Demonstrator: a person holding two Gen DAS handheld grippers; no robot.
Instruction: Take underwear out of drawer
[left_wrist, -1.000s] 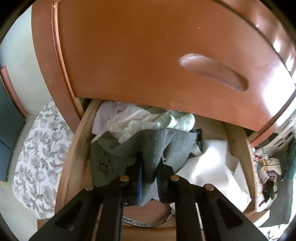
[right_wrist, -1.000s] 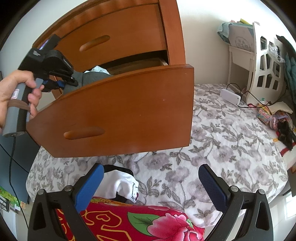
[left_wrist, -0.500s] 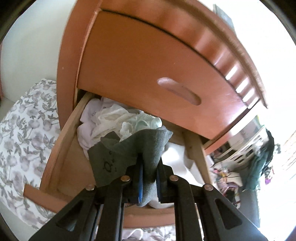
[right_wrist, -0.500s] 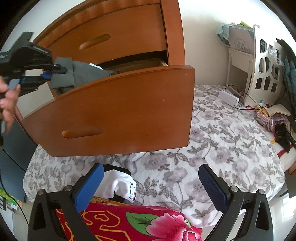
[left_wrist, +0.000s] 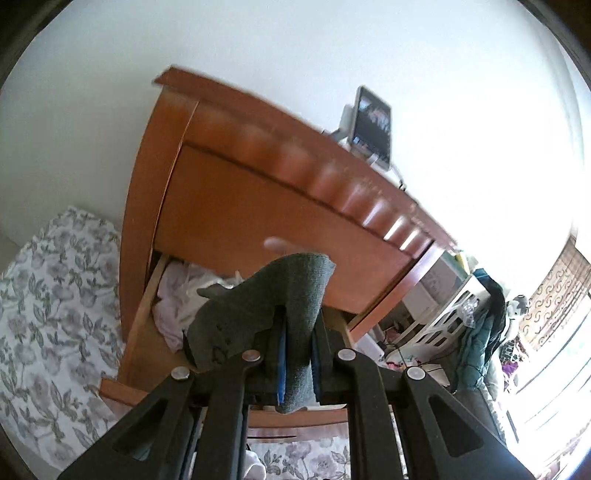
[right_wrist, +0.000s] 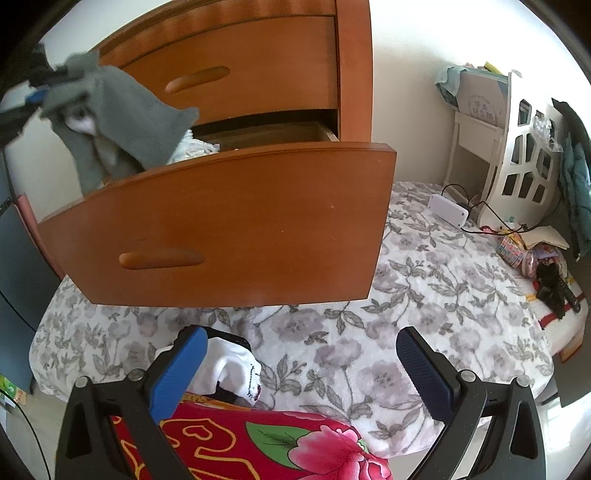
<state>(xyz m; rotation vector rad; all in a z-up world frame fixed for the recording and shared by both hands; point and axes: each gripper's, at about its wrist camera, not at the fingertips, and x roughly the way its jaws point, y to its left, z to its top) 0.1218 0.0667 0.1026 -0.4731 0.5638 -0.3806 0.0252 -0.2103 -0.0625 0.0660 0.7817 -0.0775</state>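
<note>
Floral bedding (right_wrist: 424, 295) lies below the open drawer (right_wrist: 236, 221). Left gripper (left_wrist: 297, 354) pinches grey underwear (left_wrist: 258, 310), raised above the drawer's left end. Right gripper (right_wrist: 299, 365) hovers below the drawer front, fingers wide, holding nothing.

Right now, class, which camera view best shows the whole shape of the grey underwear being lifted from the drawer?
The right wrist view: the grey underwear hangs spread out above the open drawer. The left wrist view shows only a bunched fold clamped in the left gripper.
</note>
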